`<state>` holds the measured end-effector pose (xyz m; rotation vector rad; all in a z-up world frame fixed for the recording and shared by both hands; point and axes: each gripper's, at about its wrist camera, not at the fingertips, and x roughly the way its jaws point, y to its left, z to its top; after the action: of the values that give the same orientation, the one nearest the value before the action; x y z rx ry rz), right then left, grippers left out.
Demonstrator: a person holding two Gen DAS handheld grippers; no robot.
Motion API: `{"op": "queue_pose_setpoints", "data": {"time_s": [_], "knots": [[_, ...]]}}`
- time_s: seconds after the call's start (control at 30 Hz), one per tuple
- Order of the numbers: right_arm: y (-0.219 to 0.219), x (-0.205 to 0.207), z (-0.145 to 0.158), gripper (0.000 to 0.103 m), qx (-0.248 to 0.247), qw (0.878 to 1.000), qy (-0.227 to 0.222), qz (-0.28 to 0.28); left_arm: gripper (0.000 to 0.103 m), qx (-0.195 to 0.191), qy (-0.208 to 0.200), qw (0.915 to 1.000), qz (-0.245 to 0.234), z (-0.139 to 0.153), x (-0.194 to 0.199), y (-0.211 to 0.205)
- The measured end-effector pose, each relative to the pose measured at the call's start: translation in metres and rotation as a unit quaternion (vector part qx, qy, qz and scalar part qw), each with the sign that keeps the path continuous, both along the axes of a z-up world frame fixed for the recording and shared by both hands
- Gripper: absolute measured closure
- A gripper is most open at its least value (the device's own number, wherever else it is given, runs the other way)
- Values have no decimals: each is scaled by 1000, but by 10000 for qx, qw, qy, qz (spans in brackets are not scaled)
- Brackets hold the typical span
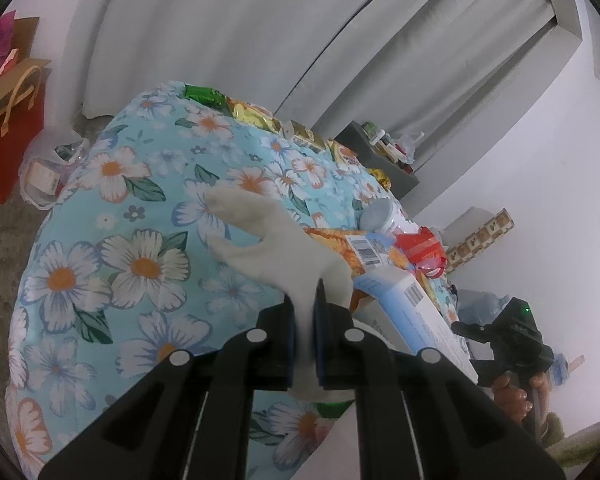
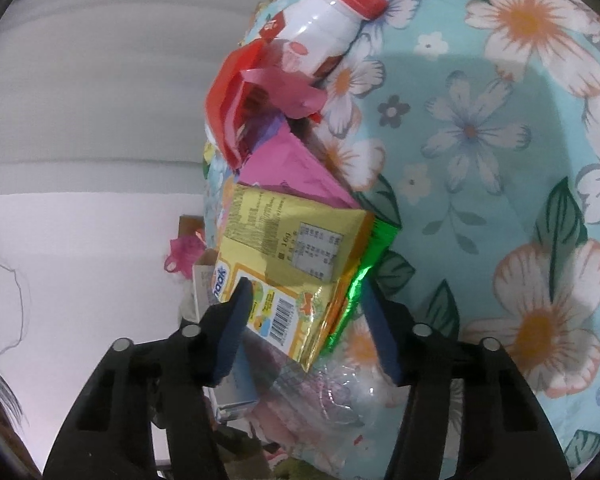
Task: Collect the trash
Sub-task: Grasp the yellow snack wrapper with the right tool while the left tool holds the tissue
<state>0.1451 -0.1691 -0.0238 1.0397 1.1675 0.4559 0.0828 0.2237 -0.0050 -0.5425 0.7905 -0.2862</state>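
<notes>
Left gripper (image 1: 315, 312) clamped tight on a grey-white plastic bag (image 1: 268, 236), its loose handles trailing out over the floral cloth (image 1: 112, 200) on the bench. Right gripper (image 2: 306, 332) half spread, fingers (image 2: 232, 332) either side of a stack of wrappers: yellow snack packet (image 2: 296, 240) on top, green foil packet (image 2: 360, 280) beneath; contact with the pads unclear. Farther along the same heap lay a pink packet (image 2: 292, 168), red wrapper (image 2: 236, 96) and a white bottle with a red cap (image 2: 328, 20), on its side
</notes>
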Motion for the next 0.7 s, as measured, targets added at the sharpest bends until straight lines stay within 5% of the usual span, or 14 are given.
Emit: {"op": "queue_pose_setpoints", "data": {"time_s": [0.17,0.43,0.7], "knots": [[-4,-4,-6,58,-69,9999,88,-13,96,15,16,10000,-34,1,-1,-4],[-15,-12,-10,85,-201,9996,175,-85,96,17,26,10000,-2,1,0,-4],[-47,-27,-6,90,-236,9993,132,-267,96,63,2,10000,12,2,0,-3]]}}
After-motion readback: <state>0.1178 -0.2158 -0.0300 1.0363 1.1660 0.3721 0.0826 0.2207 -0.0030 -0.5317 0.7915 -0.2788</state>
